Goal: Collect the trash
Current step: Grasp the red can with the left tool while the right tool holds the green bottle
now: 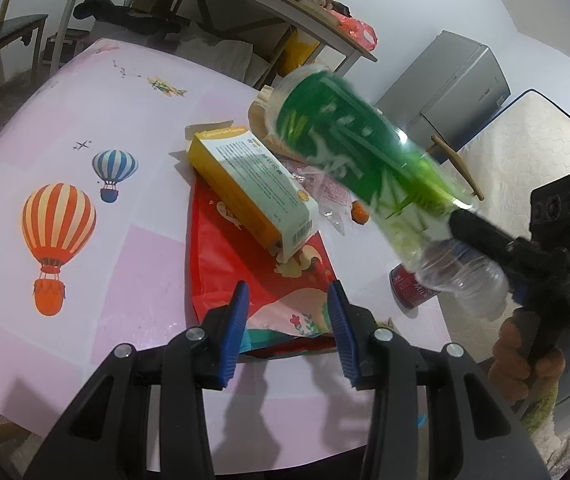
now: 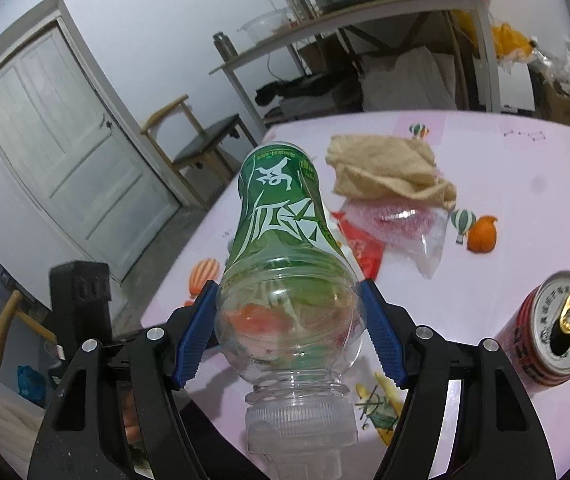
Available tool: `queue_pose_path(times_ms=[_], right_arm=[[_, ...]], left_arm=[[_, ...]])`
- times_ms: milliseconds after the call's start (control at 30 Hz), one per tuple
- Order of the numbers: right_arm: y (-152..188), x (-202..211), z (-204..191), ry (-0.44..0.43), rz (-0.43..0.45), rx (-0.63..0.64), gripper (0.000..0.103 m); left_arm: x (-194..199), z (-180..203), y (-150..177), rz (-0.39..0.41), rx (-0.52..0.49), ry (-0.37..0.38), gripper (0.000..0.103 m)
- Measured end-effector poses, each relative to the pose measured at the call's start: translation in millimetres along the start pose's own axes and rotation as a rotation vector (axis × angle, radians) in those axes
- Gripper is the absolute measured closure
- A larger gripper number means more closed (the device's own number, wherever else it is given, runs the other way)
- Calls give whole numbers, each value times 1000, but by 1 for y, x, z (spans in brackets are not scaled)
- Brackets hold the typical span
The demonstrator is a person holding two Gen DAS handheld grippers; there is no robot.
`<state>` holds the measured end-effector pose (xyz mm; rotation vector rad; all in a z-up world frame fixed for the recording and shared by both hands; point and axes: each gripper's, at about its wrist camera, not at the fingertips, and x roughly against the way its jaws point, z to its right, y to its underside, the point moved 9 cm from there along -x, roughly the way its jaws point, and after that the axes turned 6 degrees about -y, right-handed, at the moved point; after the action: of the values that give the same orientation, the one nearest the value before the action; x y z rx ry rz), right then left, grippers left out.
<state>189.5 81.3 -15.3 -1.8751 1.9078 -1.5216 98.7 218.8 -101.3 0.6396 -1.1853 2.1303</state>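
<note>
The right gripper clamps the green bottle, long axis toward twelve o'clock, while the left gripper stands open, empty.

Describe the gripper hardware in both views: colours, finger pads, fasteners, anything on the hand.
Both grippers are alike: the left gripper and right gripper have matte black angular linkage arms with triangular cut-outs, round silver pivot screws, and blue ribbed finger pads. The left view shows the right unit's black handle and boxy body with a green indicator light. No cables or sleeves visible.
</note>
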Motion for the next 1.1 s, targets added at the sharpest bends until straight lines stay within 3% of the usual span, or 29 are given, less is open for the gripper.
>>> queue_pose_path(times_ms=[400, 633, 933, 1100], right_arm=[[0, 55, -9, 24, 73, 16, 36], [5, 110, 8, 68, 178, -47, 36], [22, 183, 54, 161, 337, -193, 36], [41, 217, 81, 233, 397, -254, 36]], left_arm=[[25, 7, -5, 66, -9, -5, 64], [35, 40, -4, 93, -85, 43, 64], [13, 123, 7, 36, -253, 188, 36], [-25, 176, 17, -20, -364, 205, 25]])
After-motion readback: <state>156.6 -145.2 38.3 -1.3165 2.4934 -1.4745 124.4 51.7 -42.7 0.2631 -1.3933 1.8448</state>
